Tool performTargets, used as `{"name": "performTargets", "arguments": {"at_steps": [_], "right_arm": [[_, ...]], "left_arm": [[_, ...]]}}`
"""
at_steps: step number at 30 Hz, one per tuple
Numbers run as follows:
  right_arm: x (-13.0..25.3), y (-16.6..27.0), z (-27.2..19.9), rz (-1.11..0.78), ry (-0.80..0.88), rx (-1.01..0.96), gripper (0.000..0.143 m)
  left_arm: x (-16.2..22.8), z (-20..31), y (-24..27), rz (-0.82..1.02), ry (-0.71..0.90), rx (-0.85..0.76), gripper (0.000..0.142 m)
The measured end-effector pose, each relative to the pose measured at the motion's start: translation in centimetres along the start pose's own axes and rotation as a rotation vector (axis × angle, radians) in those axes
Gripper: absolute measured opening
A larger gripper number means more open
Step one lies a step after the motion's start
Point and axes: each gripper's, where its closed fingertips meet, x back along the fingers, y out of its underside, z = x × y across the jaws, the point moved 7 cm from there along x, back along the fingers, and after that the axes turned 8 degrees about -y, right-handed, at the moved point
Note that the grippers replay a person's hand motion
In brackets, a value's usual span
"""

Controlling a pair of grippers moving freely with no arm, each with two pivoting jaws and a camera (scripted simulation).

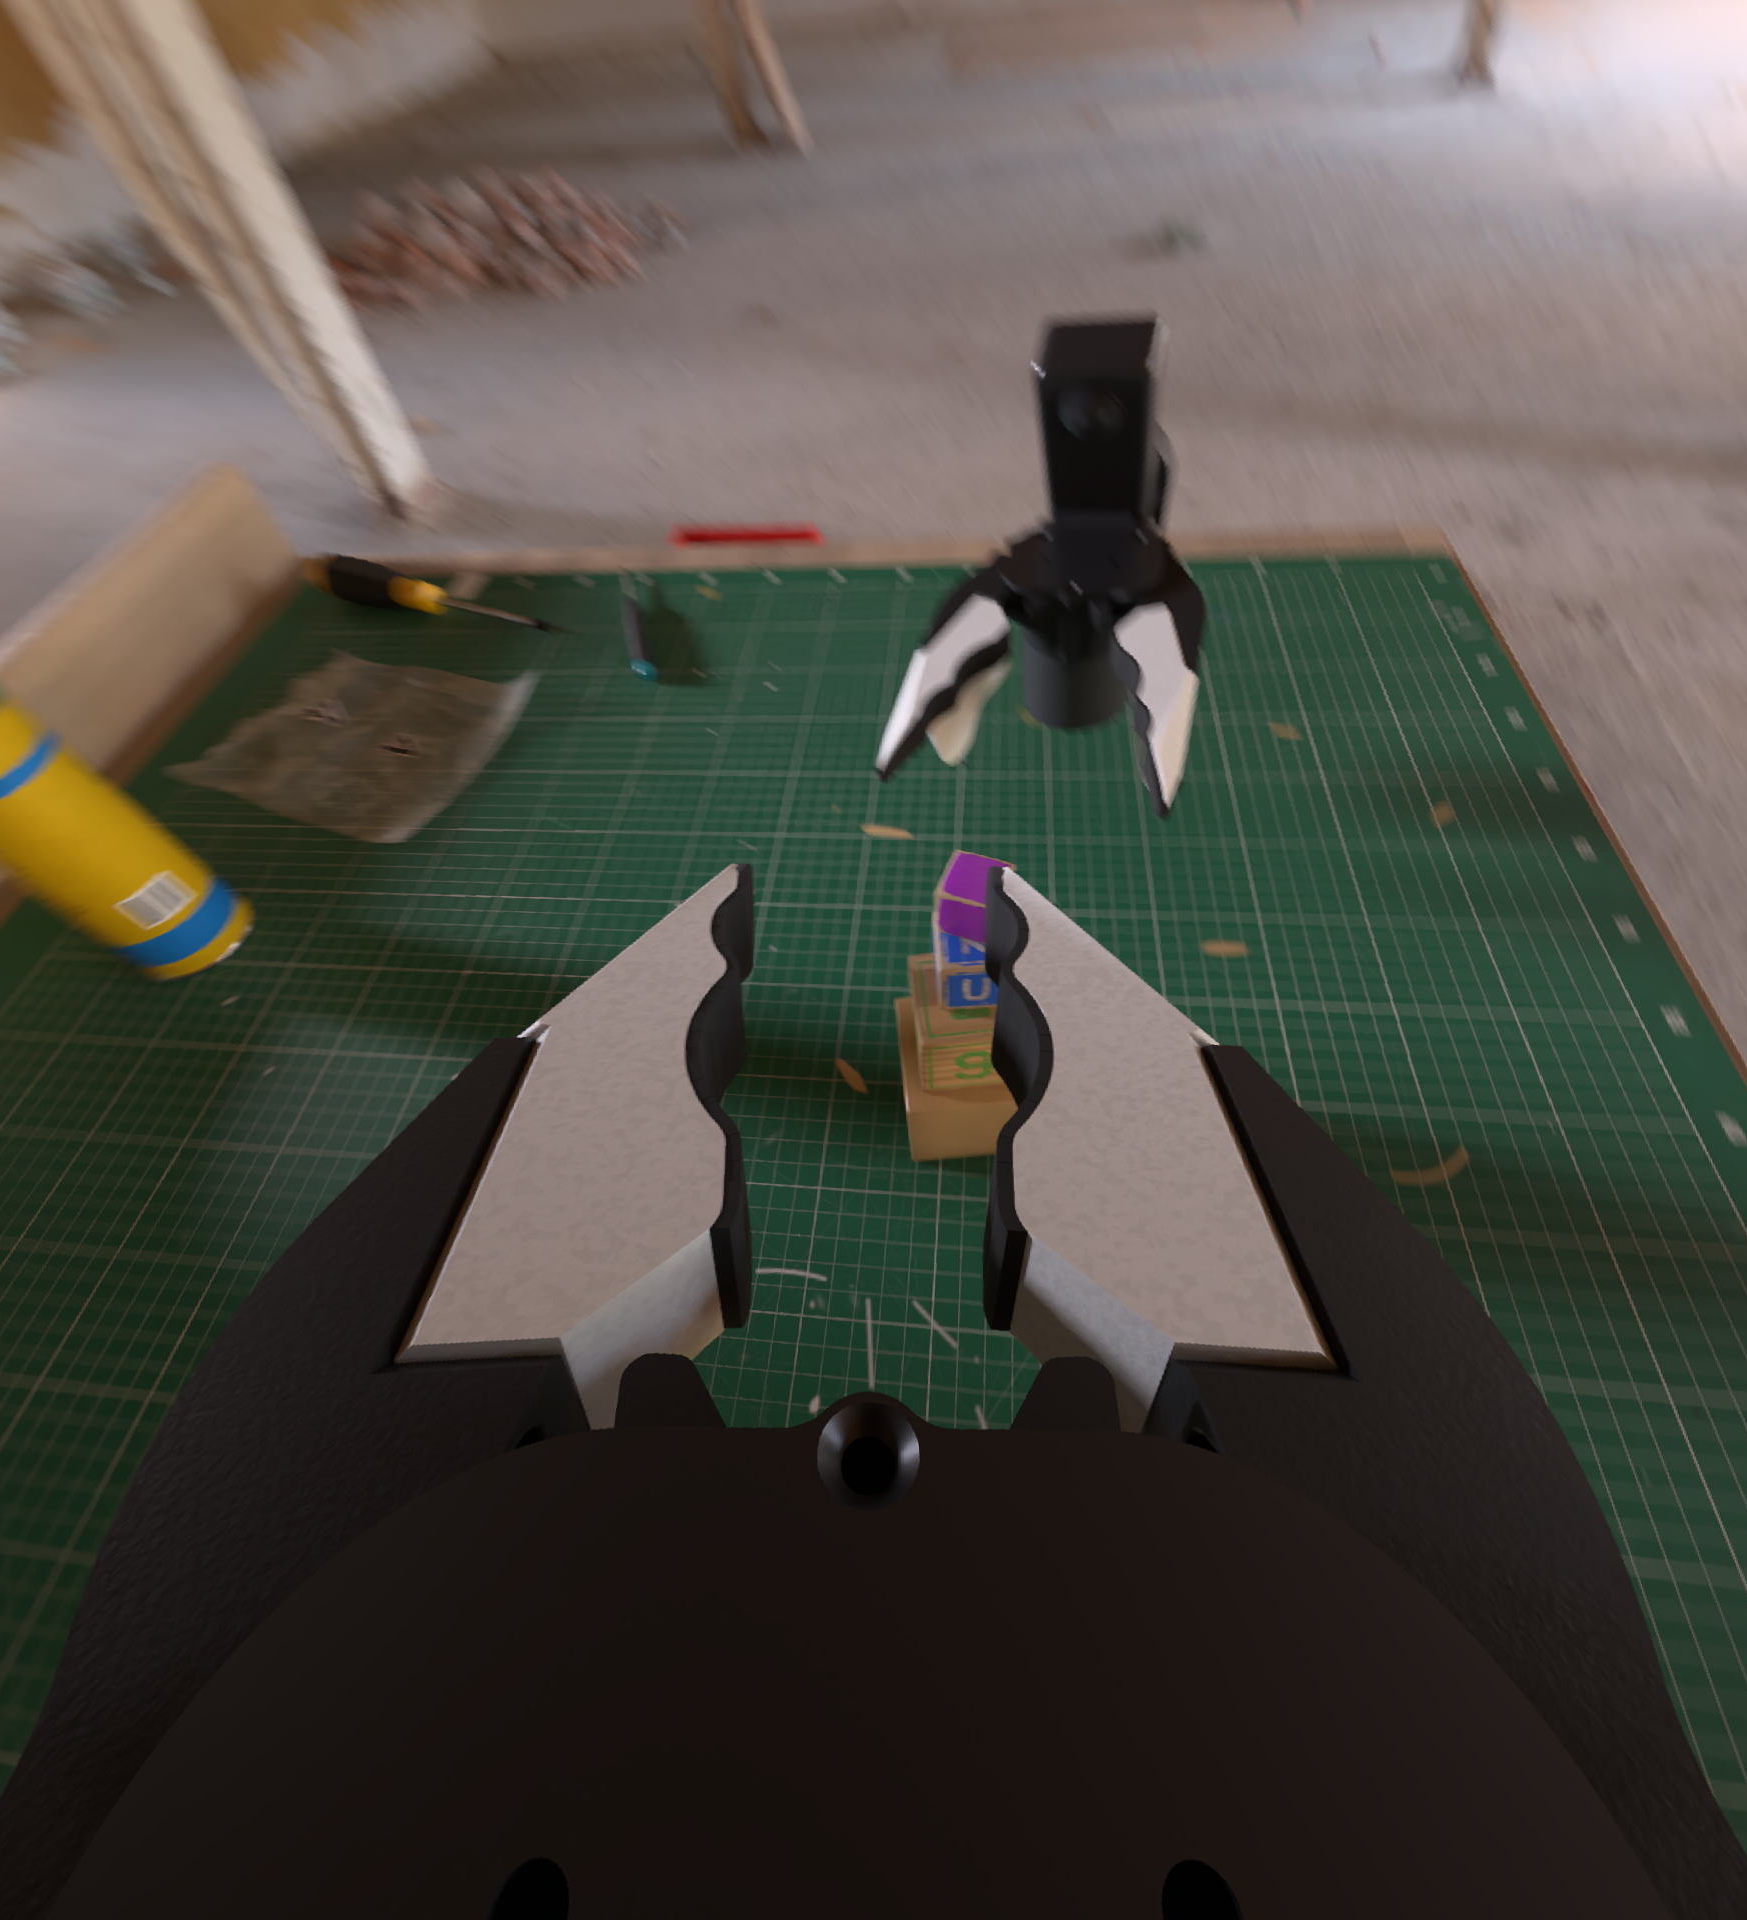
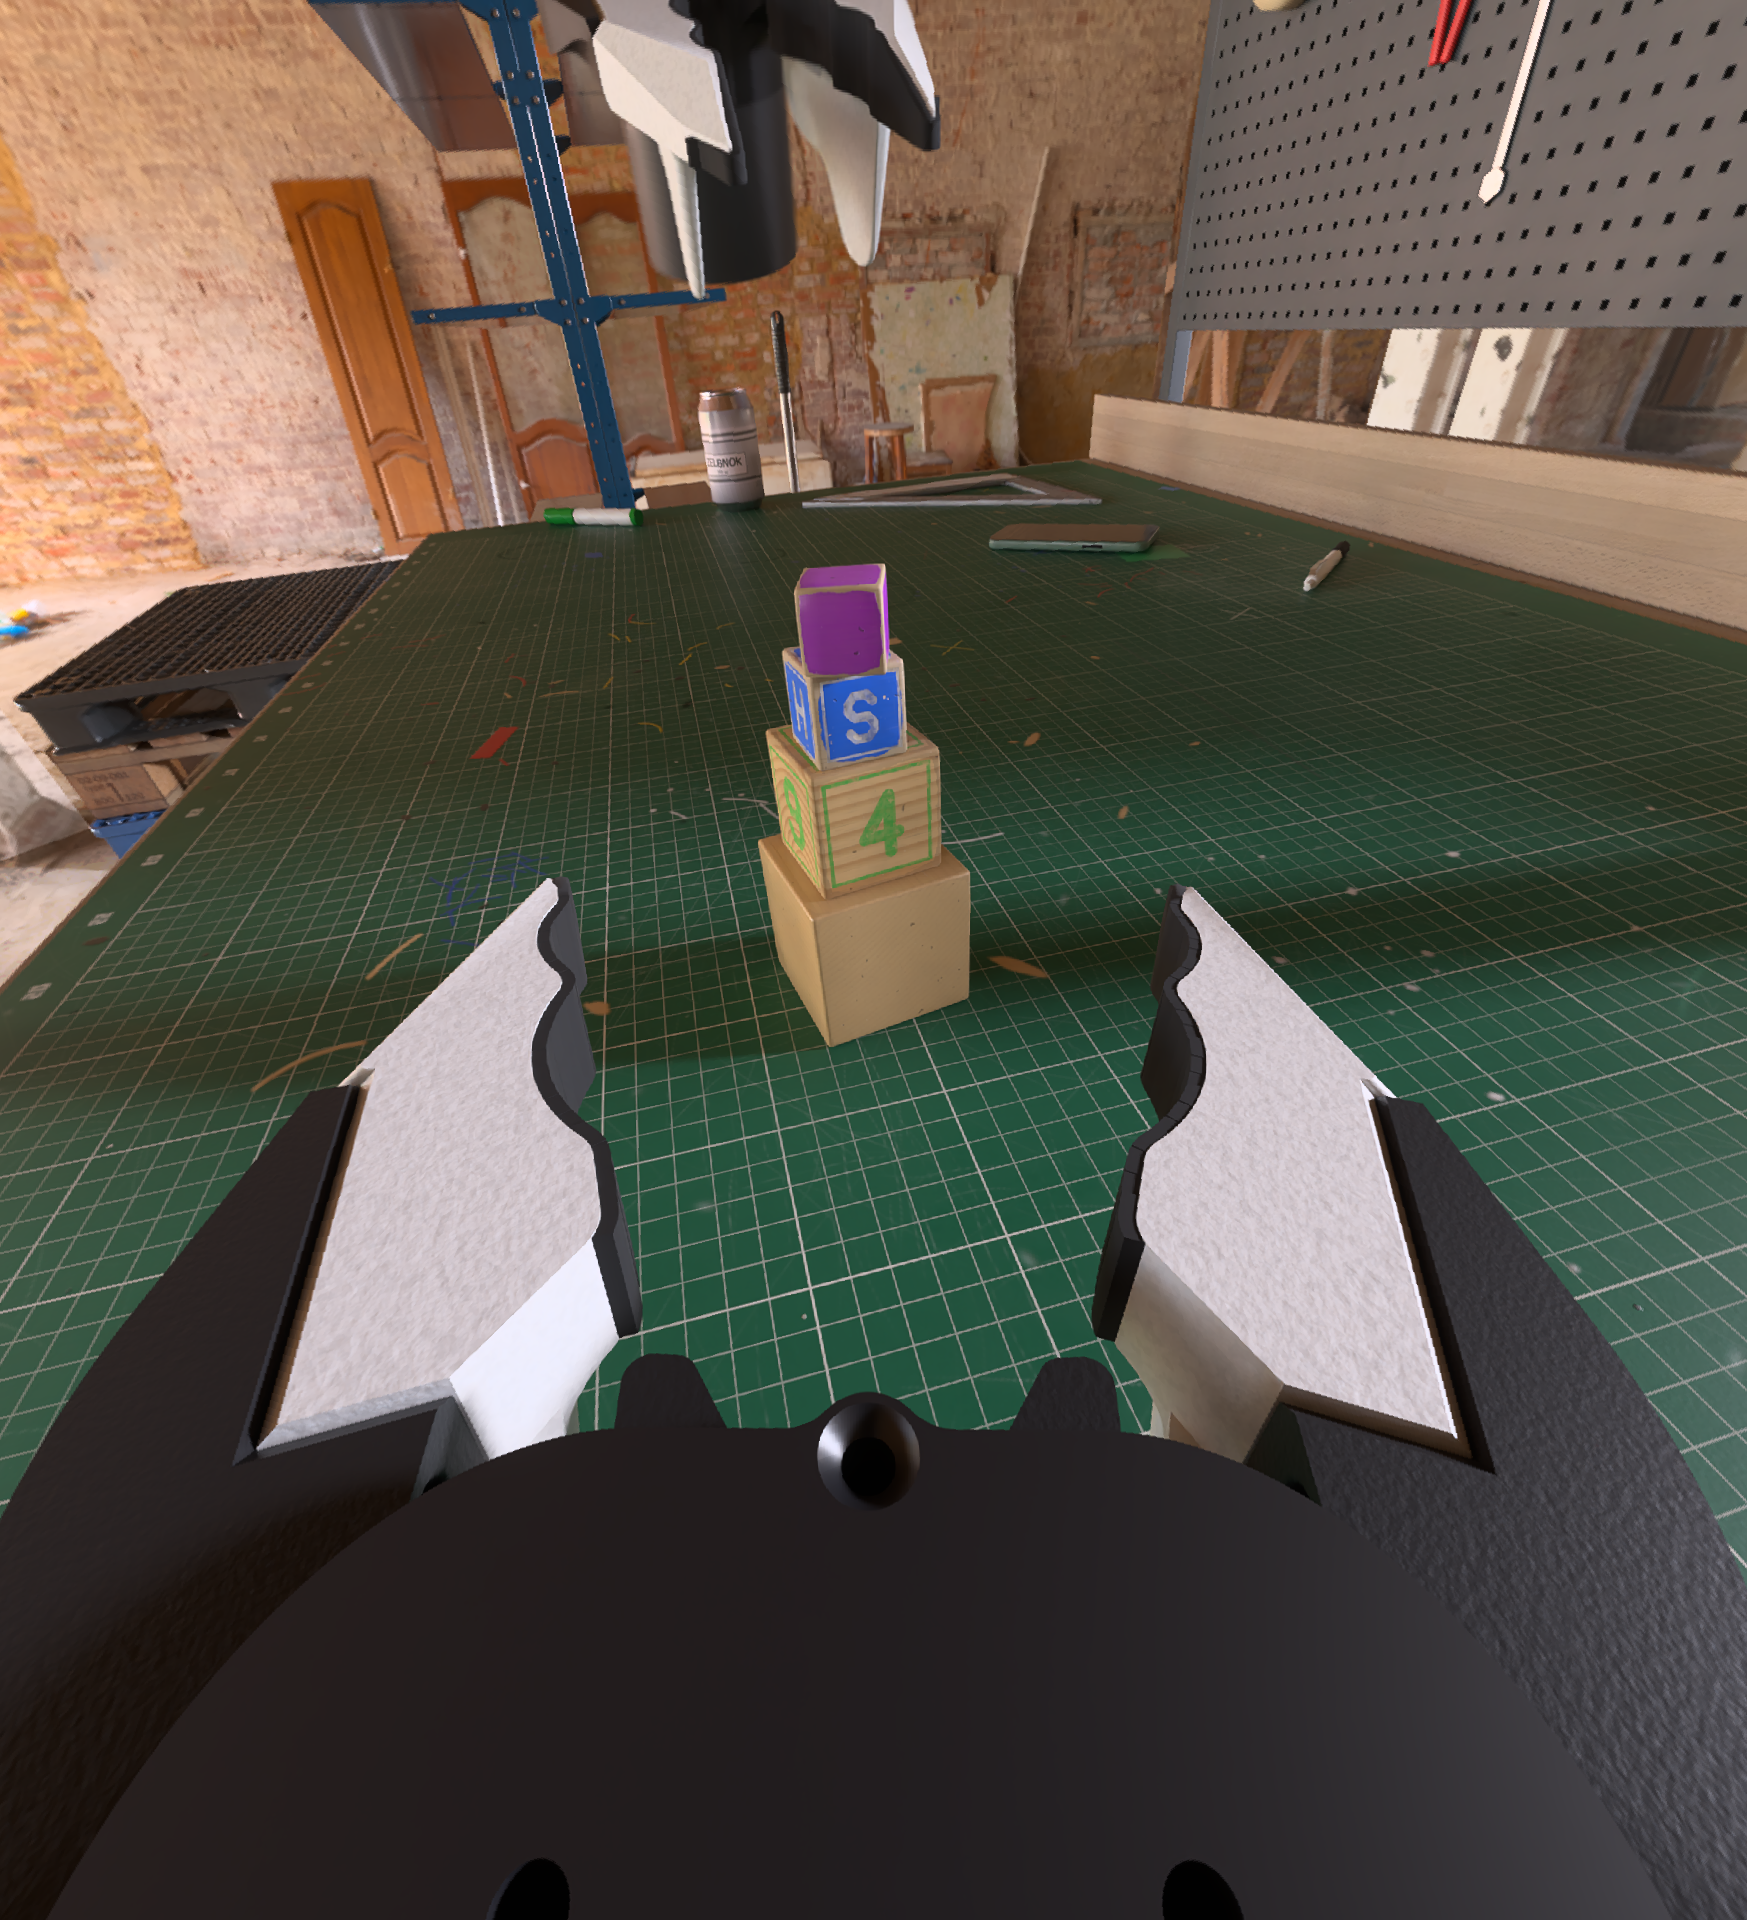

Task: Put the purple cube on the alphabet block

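Standing at the top of a four-tier stack, the purple cube point(image 2: 841, 619) rested on the blue alphabet block point(image 2: 853, 712), turned slightly askew to it. Under the blue block sat a wooden block with green markings point(image 2: 869, 821), and under that a larger plain wooden cube point(image 2: 874, 951), its base on the green cutting mat point(image 2: 1368, 935) that covered the bench point(image 1: 152, 582).

The right tool point(image 2: 867, 904) hung low over the mat, just short of the stack, its jaws spread wide with nothing between them. The left tool point(image 1: 869, 883) was also empty, its jaws parted to a medium gap; in its own view its right-hand finger point(image 1: 1087, 1091) overlapped the stack, hiding part of each block. From the right wrist view the left tool point(image 2: 775, 223) appeared high above and beyond the stack, clear of the purple cube.

Elsewhere on the bench, well apart from the stack, lay a yellow can with blue bands point(image 1: 84, 842) on its side, a crumpled clear bag point(image 1: 360, 743), a yellow-handled screwdriver point(image 1: 412, 592), a green marker point(image 2: 594, 515), a grey can point(image 2: 731, 447), a metal set square point(image 2: 952, 490), a phone point(image 2: 1071, 536) and a white pen point(image 2: 1324, 567). A grey pegboard point(image 2: 1471, 208) stood behind the bench's far side.
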Motion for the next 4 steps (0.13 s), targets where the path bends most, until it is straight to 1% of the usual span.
{"name": "performTargets", "arguments": {"at_steps": [3, 4], "right_arm": [[-0.1, 0.1, 0.0, -0.014, 0.007, 0.004, 0.110], [-0.1, 0.2, 0.0, -0.016, 0.012, 0.001, 0.110]], "left_arm": [[2.6, -0.3, 2.6, 0.145, -0.182, 0.101, 0.060], [3.2, -0.2, 3.5, 0.179, -0.240, 0.126, 0.062]]}}
